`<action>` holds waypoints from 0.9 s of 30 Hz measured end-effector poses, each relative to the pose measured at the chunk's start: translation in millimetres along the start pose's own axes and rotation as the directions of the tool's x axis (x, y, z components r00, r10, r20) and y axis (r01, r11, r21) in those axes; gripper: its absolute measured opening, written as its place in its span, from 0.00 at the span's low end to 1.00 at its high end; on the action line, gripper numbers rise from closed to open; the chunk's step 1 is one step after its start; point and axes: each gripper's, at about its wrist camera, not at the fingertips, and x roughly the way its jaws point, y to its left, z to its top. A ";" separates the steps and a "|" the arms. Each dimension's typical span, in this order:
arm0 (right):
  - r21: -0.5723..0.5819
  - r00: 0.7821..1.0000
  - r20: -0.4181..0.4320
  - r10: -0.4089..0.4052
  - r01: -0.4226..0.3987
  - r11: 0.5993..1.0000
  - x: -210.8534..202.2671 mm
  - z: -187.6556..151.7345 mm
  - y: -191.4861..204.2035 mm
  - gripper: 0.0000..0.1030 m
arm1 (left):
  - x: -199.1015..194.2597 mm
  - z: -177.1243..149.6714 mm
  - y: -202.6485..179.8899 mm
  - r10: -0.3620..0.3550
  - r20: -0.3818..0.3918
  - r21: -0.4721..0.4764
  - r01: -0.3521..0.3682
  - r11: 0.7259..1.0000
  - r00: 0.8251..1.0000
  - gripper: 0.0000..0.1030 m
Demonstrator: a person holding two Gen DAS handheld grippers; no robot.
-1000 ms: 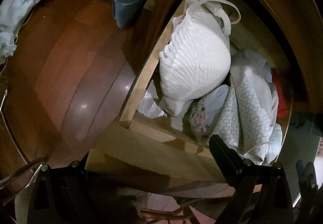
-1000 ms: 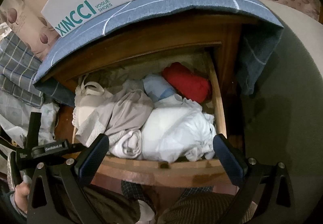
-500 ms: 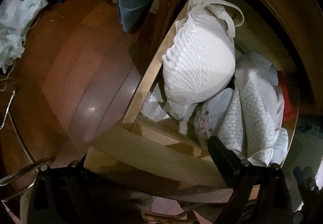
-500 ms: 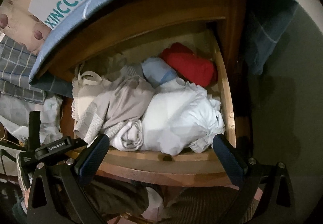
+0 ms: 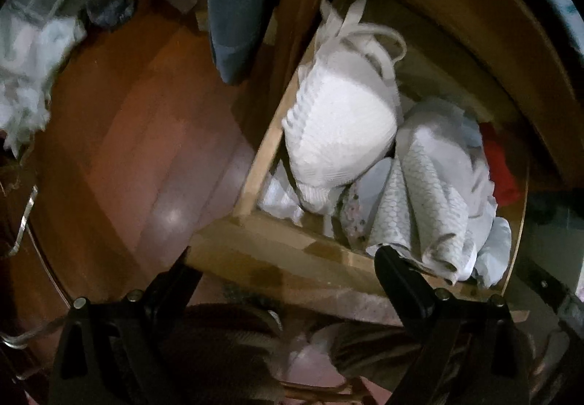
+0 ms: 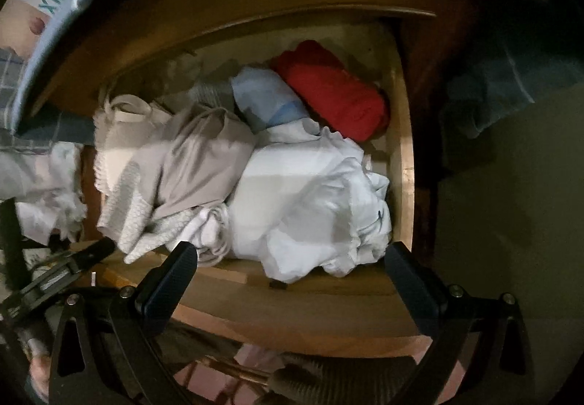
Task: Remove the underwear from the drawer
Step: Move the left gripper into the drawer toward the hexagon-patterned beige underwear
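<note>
**Open drawer, garments still inside, both grippers poised at the front edge**

The underwear is still in the drawer [image 6: 403, 164], which is pulled out and packed with soft garments. A crumpled white piece [image 6: 310, 200] is heaped at the front right, with a beige folded piece [image 6: 197, 164] beside it on the left, a pale blue roll [image 6: 266, 98] behind, and a red roll [image 6: 332, 91] in the back right corner. A white ribbed bra [image 5: 339, 134] is propped against the left wall.

The right gripper [image 6: 290, 268] is held just above the front rail, its fingers spread wide and empty, framing the white heap. The left gripper [image 5: 283, 268] is likewise spread wide and holds nothing, hovering over the drawer's front left corner.

The step in hand is judged to be the reach for a first garment. A single piece should be singled out; a raised fold is best pinched rather than a flat face. The fingers should be lowered around that fold before being closed, so neighbouring items are not dragged along. A straight upward lift should clear the rail.
</note>
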 end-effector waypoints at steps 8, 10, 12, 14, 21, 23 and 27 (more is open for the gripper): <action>0.079 0.994 -0.110 0.018 -0.010 0.997 23.6 8.5 -14.6 1.00 | -40.5 3.6 -16.1 0.040 0.184 0.244 -0.085 0.966 0.982 0.94; 0.094 0.992 -0.124 0.031 -0.019 0.995 27.4 10.9 -18.4 1.00 | -43.0 6.1 -18.3 0.019 0.194 0.264 -0.071 0.962 0.981 0.94; 0.118 0.990 -0.126 0.059 -0.044 0.992 29.0 12.8 -21.3 1.00 | -41.7 9.2 -16.2 0.016 0.191 0.266 -0.067 0.962 0.981 0.94; 0.121 0.989 -0.131 0.067 -0.051 0.991 30.8 14.9 -22.6 1.00 | -37.1 12.4 -15.7 -0.003 0.177 0.260 -0.044 0.965 0.984 0.94; 0.039 0.986 -0.168 -0.021 0.028 0.999 42.7 23.2 -11.8 0.97 | -19.0 17.5 -11.5 -0.033 0.135 0.248 -0.001 0.969 0.990 0.94; 0.035 0.980 -0.197 -0.039 0.046 0.998 48.6 24.3 -11.5 0.92 | -15.8 18.7 -11.2 -0.037 0.128 0.250 0.004 0.968 0.991 0.94; 0.017 0.964 -0.258 -0.058 0.064 0.998 60.1 23.8 -10.4 0.84 | -11.5 23.5 -10.0 -0.060 0.108 0.243 0.032 0.969 0.992 0.94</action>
